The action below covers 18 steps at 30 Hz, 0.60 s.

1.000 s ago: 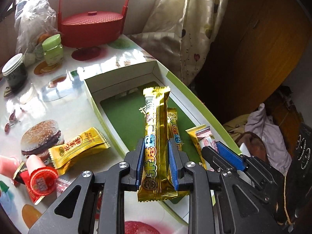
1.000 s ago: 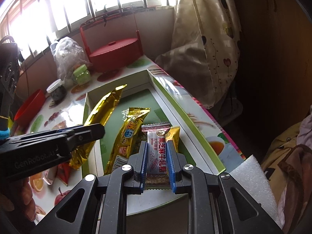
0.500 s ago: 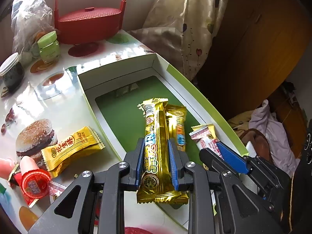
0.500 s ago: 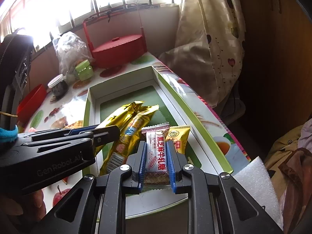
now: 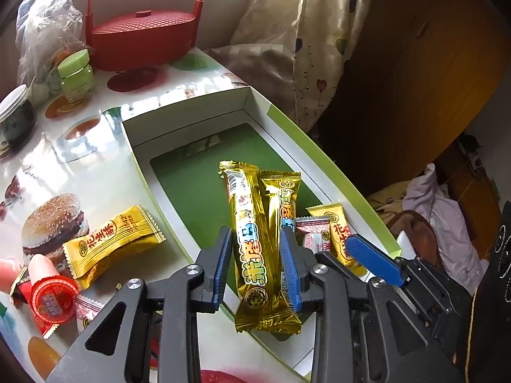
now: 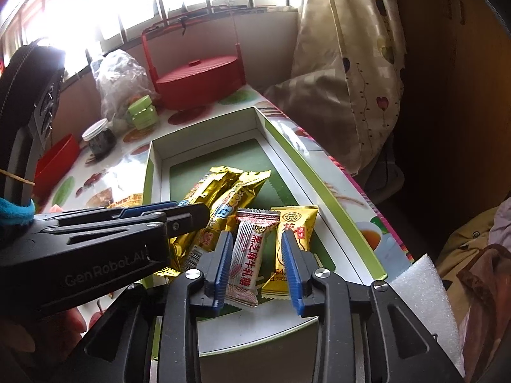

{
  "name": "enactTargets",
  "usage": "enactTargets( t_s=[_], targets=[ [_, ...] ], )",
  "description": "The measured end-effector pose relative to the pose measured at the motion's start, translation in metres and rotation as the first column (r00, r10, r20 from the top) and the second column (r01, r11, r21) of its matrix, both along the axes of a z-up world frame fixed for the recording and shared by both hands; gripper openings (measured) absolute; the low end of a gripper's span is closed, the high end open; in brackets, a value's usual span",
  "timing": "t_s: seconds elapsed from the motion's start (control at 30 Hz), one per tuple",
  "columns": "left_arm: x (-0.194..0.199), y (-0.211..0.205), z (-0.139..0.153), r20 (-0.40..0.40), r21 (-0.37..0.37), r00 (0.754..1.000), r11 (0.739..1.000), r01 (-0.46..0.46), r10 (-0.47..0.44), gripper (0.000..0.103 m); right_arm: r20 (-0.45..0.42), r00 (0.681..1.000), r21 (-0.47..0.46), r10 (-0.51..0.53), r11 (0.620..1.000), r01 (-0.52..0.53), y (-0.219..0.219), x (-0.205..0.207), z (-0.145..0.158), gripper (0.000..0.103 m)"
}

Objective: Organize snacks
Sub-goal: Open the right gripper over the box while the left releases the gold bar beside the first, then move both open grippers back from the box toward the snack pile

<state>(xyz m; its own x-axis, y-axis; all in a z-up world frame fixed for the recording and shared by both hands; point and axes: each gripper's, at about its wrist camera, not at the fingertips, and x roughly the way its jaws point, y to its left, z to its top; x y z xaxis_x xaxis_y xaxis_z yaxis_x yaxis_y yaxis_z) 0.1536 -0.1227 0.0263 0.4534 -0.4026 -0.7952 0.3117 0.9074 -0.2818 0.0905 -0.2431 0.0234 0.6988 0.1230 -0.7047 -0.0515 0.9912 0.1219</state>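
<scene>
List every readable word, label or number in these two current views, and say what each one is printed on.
"GenRobot.AI": side of the left gripper.
"黑芝麻牛轧糖": silver candy wrapper between the right gripper fingers.
"花生酥" and "42": yellow snack packet on the table.
"花" and "原味": yellow packet in the box.
Long gold bar: large coloured characters, not readable with confidence.
Red jelly cup lid: blurred.

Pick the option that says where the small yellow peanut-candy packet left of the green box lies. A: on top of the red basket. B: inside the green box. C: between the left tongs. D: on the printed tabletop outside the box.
D: the yellow peanut-candy packet lies flat on the printed tabletop, outside the green box and beside the burger picture, clear of the tongs.
</scene>
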Motion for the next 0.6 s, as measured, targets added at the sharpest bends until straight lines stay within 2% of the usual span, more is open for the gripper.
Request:
enactTargets(
  t_s=[0.17,0.23,0.3,0.6],
  targets=[
    [-0.002,0.001,0.002,0.002,0.001,1.0,1.0,-0.003,0.003,0.033,-0.001,1.0,-0.003,-0.007,1.0,0.007,-0.001,-0.004,0.001,0.036],
    [-0.004,0.001,0.005,0.007,-0.005,1.0,1.0,-0.002,0.002,0.039,0.0,1.0,-0.001,-0.014,1.0,0.014,-0.002,-0.005,0.001,0.037],
    [-0.007,0.001,0.008,0.015,-0.002,1.0,1.0,-0.001,0.001,0.049,0.001,1.0,-0.001,-0.017,1.0,0.017,-0.003,-0.007,0.001,0.038],
    [-0.021,0.01,0.025,0.056,-0.001,0.998,1.0,-0.022,0.022,0.049,0.019,0.999,0.002,-0.041,0.999,0.041,-0.007,-0.017,0.007,0.041]
  ],
)
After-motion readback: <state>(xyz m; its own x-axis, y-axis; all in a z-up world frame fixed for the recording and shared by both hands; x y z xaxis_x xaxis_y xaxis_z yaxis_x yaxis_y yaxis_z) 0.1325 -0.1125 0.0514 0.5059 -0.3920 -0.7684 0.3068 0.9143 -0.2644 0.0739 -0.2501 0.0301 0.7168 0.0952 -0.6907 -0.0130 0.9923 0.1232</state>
